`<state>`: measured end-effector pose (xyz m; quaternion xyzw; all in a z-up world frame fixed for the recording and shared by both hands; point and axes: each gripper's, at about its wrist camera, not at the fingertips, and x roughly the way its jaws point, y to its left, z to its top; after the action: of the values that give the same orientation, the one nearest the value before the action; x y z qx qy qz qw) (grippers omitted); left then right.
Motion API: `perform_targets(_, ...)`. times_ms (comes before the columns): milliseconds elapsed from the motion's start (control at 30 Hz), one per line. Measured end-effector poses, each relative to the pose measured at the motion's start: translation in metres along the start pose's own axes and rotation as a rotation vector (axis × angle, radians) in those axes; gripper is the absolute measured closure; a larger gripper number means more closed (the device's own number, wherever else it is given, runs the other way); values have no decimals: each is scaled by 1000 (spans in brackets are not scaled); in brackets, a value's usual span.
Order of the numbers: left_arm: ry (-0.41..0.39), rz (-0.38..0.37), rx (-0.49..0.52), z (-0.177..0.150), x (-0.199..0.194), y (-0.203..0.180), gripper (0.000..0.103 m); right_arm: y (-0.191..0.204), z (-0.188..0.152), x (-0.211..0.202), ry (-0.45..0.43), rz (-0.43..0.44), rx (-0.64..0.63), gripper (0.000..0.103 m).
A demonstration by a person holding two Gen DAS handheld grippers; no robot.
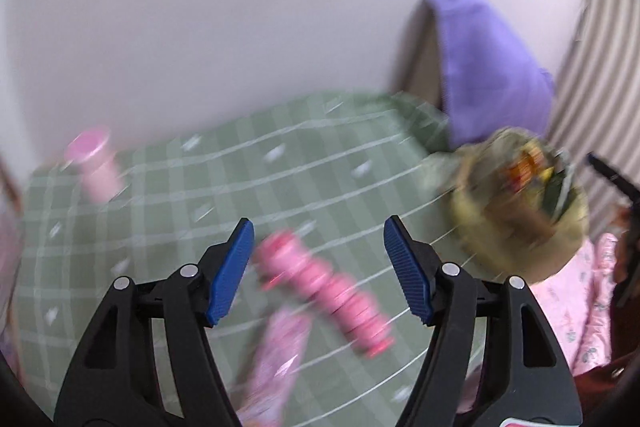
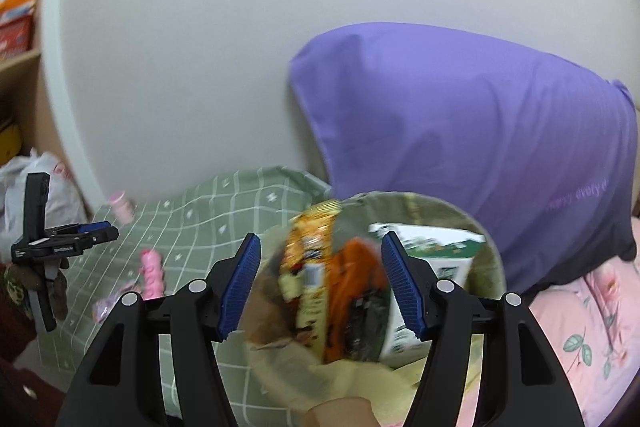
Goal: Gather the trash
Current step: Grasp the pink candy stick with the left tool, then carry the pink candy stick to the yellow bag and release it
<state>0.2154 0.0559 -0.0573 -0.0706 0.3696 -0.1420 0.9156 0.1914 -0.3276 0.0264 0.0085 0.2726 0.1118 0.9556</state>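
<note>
left hand-held gripper [image 1: 319,267]: jaws spread wide, nothing between the pads; pitched down at the bed [image 1: 280,155] with its green checked sheet.
right hand-held gripper [image 2: 319,279]: jaws also wide apart, empty; it hangs over the mouth of the trash basket [image 2: 486,259], pitched down.
trash on the bed: pink ribbed wrapper [image 1: 324,287] lies just ahead of and below the left pads, running diagonally across the gap; pink patterned packet [image 1: 276,367] sits nearer, under the left finger [image 1: 232,275]; a pink bottle [image 1: 96,163] stands well off to the far left by the wall.
trash already in: orange snack bag [image 2: 312,247], green-and-white carton [image 2: 432,263] and darker scraps fill the trash basket, directly ahead of the right pads.
risk 1: the ribbed wrapper lies slantwise to the jaw line, so a closing pinch may catch only one end and let it roll or swing free. Cause: wrist not aligned to its long axis.
risk 2: pads could nip the sheet along with the wrapper, dragging the fabric and shifting the packet.
risk 3: the trash basket looks full and rests on soft bedding beside the purple pillow [image 2: 460,131]; a push from the right pads might tip it or spill a bag.
view quality: left view is heavily blurred, so the wrapper's exact outline is probably less tidy than stated.
task state (judged): at least three pink items still to collect.
</note>
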Motion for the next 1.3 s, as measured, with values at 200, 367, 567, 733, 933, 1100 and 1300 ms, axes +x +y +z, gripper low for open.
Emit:
perform_targets(200, 172, 84, 58, -58, 11, 18, 44, 31, -13, -2, 12, 72, -55, 44)
perform_targets(367, 254, 114, 65, -85, 22, 14, 62, 48, -24, -7, 25, 84, -112, 44)
perform_targets(567, 218, 135, 20, -82, 11, 13, 92, 42, -34, -10, 45, 56, -122, 44)
perform_targets(733, 88, 39, 2, -36, -15, -13, 92, 33, -43, -22, 34, 43, -95, 44)
perform_targets(933, -7, -153, 121, 21, -21, -88, 92, 22, -57, -38, 25, 0, -56, 44)
perform_targets(1100, -10, -343, 210, 60, -2, -164, 92, 6, -67, -49, 22, -48, -10, 44)
perform_targets(1300, 89, -417, 264, 79, 58, -240, 92, -22, -78, -66, -2, -89, 82, 44)
